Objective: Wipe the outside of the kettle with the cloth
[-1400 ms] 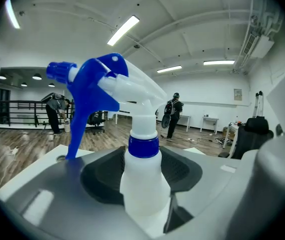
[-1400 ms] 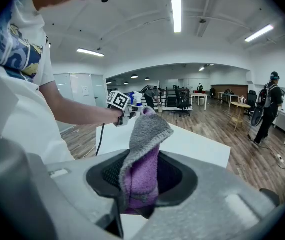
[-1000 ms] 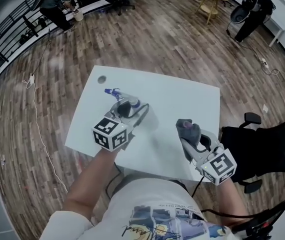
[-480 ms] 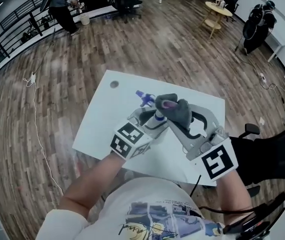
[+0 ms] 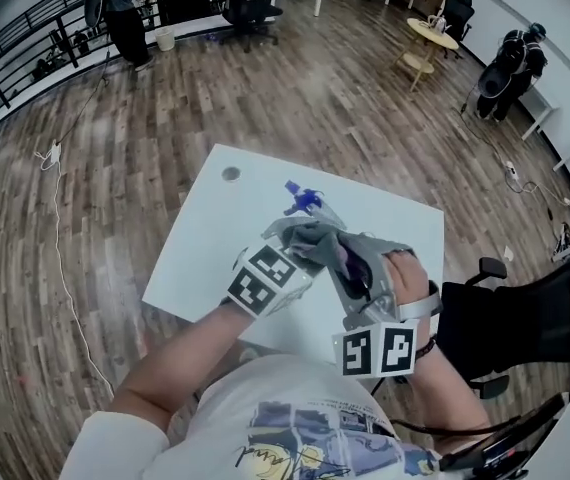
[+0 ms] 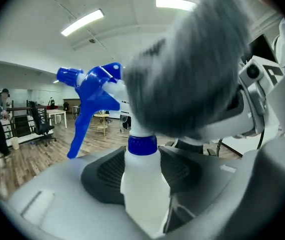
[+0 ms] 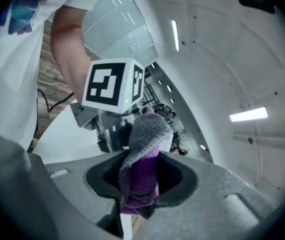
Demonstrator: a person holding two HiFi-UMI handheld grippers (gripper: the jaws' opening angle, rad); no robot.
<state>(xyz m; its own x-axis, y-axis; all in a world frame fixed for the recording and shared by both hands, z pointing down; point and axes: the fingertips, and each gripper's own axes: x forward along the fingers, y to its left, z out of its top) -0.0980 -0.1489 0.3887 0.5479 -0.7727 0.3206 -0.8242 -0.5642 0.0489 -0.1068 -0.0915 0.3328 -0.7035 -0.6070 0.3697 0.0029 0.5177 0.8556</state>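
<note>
**White plastic spray bottle (image 6: 141,184) with blue trigger stands in for the kettle**

It stands upright over the white table (image 5: 215,238). The left gripper (image 6: 142,174) has its dark pads clamped on the bottle's body, likely to steady it and expose its sides. The right gripper (image 7: 141,179) pinches a folded grey-and-purple cloth (image 7: 145,134) laid against the bottle's neck. The bottle's surface looks matte with no visible marks.
</note>
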